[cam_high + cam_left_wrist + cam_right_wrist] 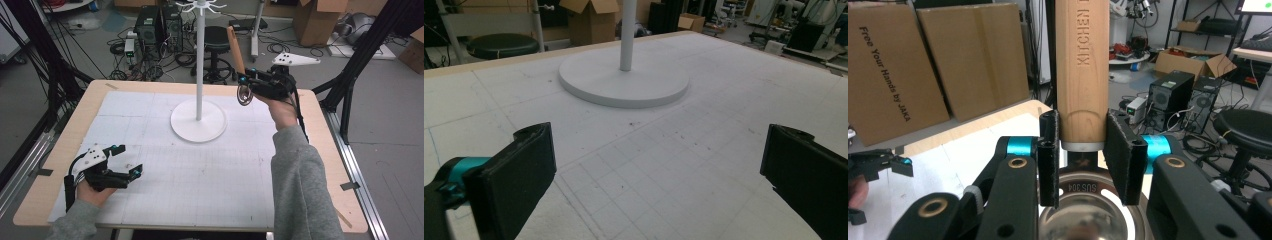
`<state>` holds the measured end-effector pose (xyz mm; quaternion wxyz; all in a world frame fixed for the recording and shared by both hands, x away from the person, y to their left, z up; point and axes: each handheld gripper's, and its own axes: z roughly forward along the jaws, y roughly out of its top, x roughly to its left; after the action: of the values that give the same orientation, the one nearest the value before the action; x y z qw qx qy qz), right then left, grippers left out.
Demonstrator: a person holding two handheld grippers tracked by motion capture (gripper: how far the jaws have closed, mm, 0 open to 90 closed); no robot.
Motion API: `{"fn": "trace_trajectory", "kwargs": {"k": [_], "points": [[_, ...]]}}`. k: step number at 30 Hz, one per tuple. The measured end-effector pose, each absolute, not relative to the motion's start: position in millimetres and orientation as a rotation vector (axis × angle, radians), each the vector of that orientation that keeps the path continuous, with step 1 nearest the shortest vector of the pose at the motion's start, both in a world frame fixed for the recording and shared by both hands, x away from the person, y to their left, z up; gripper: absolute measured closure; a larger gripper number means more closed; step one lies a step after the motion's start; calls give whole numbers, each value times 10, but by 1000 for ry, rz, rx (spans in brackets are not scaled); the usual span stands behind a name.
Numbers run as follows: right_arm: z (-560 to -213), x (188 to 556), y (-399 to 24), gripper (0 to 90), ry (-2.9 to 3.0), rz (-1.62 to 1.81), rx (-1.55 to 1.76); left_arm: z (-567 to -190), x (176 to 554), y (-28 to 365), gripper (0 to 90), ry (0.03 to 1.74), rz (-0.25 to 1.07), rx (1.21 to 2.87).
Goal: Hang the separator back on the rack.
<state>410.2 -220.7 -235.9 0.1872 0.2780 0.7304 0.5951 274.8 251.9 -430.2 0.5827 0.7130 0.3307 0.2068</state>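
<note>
High view looks down on a wooden tabletop (60,165) covered by a white gridded mat (200,175), scuffed with small dark specks. A white stand (199,120) rises from a round base at the far middle of the mat, with hooks at its top. Beyond the far edge lies a grey floor strewn with cables, two black computer towers (157,25), a black stool (217,37) and cardboard boxes (315,20); black frame legs stand at both sides.

The right gripper (246,80) is raised over the far right of the mat, just right of the stand's pole, with its jaws closed narrow on a kitchen utensil (236,50). The utensil stands nearly upright — a light wooden handle pointing up, tilted a little to the left, and a shiny metal head hanging below the jaws. In the right gripper view the handle (1082,65) carries the burnt-in word KITCHEN, a metal collar sits just under the pads, and the steel head (1083,210) below is stamped SUS304 and has slots cut in it.

The left gripper (127,162) rests low at the near left of the mat, jaws wide apart with bare mat between them — the stand's base (624,80) shows ahead of it in the left gripper view.
</note>
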Motion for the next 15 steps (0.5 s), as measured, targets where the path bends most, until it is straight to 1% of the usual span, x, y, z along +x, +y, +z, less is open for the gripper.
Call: {"fn": "trace_trajectory", "kwargs": {"k": [15], "points": [[-2220,4125,-2071,695,2003,1678,769,-4310,2765,2526,18,781,483,1661]]}}
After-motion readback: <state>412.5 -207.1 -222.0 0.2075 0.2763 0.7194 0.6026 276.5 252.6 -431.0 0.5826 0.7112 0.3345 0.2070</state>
